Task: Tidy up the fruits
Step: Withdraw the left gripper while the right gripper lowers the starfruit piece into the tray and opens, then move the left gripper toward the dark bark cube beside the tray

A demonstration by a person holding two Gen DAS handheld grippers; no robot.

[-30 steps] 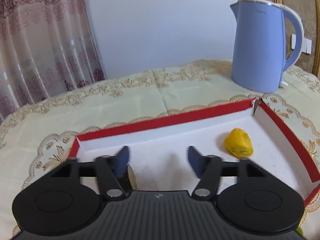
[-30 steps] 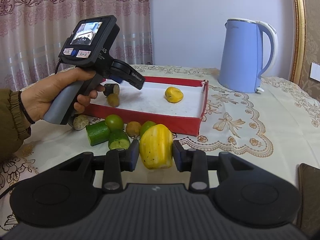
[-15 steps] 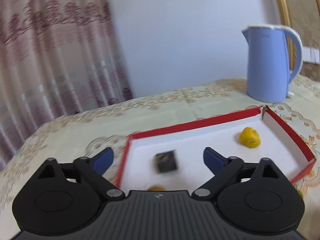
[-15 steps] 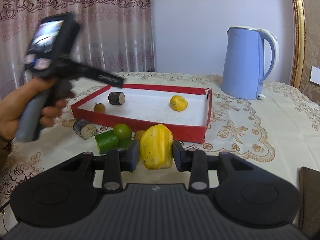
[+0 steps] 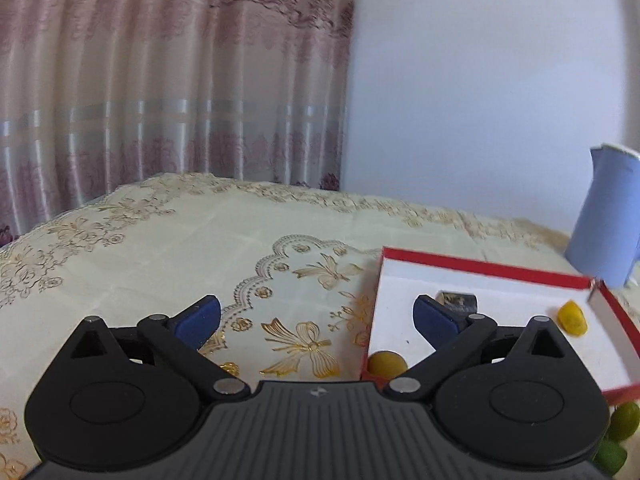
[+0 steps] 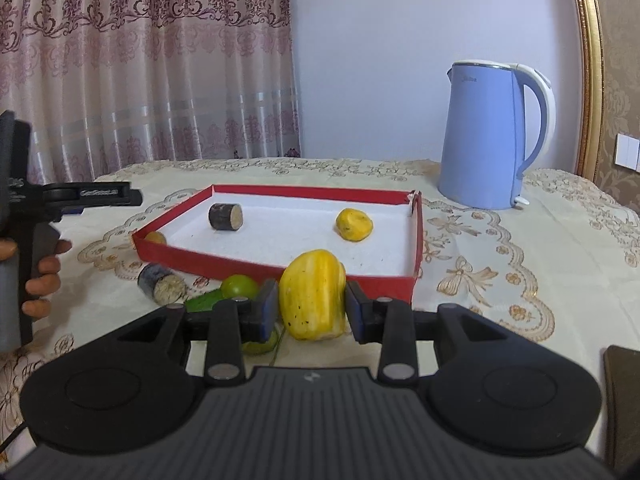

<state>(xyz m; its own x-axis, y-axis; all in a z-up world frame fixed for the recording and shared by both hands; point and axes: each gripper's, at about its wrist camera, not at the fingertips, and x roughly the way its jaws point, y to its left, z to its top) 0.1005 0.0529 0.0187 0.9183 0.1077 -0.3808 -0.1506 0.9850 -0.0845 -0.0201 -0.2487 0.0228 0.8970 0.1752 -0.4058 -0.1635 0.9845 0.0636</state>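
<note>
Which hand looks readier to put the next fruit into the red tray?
Right. The right gripper already clamps the yellow fruit just before the red tray, while the left gripper is open, empty and off to the tray's side.

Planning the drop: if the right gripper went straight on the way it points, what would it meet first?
Probably the near red wall of the tray, just beyond the yellow fruit that the right gripper clamps; depth is hard to judge.

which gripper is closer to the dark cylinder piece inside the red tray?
Left. The left gripper hangs open just off the tray's left edge beside the dark cylinder piece; the right gripper sits before the tray's front wall.
</note>
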